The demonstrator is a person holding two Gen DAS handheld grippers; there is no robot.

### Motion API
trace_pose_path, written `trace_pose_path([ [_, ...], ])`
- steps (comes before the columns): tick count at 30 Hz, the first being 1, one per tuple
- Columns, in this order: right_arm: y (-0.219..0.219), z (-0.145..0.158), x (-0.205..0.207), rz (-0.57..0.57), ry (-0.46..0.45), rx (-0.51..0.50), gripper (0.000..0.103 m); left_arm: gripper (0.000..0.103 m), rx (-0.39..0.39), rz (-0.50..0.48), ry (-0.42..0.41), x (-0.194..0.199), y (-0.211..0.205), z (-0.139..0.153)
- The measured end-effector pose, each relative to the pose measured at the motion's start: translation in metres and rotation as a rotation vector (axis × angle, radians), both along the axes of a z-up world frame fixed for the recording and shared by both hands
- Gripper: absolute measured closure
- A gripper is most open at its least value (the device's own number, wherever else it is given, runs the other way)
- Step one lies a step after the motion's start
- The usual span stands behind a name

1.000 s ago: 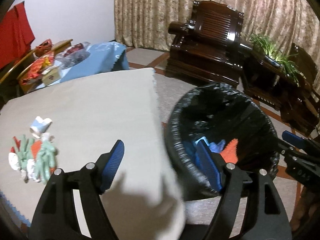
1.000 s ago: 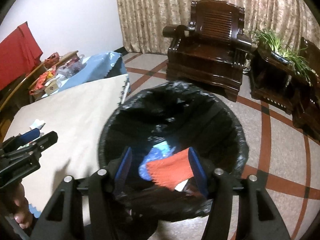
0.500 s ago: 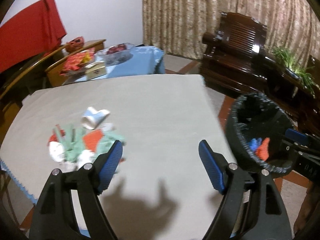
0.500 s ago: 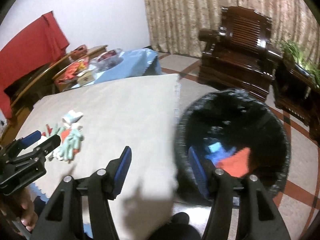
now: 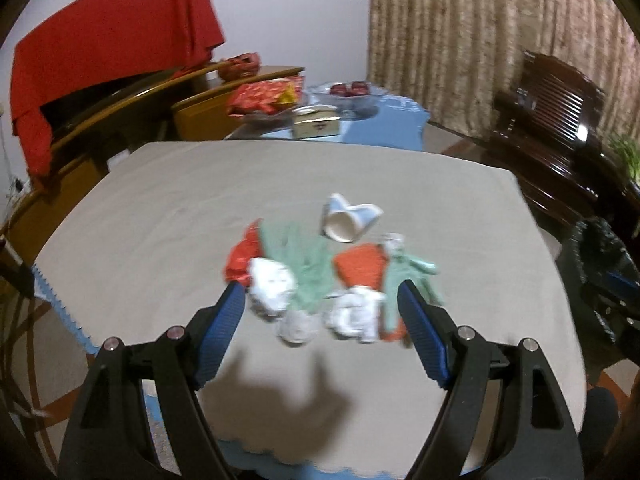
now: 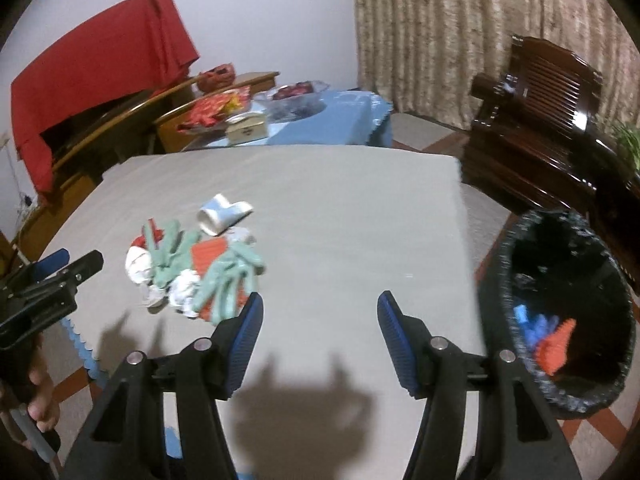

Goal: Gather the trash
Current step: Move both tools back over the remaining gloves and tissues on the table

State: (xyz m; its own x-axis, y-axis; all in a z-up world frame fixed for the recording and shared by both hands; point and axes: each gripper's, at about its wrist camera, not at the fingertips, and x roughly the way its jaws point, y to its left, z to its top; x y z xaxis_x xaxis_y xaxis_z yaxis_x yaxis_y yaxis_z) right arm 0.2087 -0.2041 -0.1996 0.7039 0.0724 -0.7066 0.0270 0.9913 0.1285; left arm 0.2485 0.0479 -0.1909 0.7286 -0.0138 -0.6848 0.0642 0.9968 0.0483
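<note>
A grey-covered tabletop (image 6: 340,208) fills the near scene. A black-lined bin (image 6: 520,248) stands on the floor to its right. A pile of trash (image 5: 320,276) lies left of the tabletop's centre. The left gripper (image 5: 322,318) and right gripper (image 6: 320,326) hold their jaws open and empty.

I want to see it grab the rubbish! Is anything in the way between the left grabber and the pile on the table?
No, nothing visible blocks it. The left gripper is open and empty, and only bare tablecloth lies between it and the trash pile, which shows right between its fingers.
</note>
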Motion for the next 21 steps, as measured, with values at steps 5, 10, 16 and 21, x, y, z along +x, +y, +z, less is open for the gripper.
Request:
trace_pose_path([
  [5,0.036,-0.011,0.018,0.029,0.013,-0.006,0.044,0.026,-0.002,0.008,0.003,0.009,0.030,-0.013],
  [10,0.066,-0.027,0.035,0.046,0.020,-0.004,0.044,0.026,0.005,-0.006,0.018,0.022,0.048,-0.031],
  [16,0.090,-0.048,0.060,0.058,0.042,-0.006,0.044,0.026,-0.007,-0.026,0.035,0.042,0.060,-0.052],
  [21,0.099,-0.064,0.083,0.053,0.064,-0.010,0.044,0.027,-0.011,-0.048,0.065,0.063,0.062,-0.074],
])
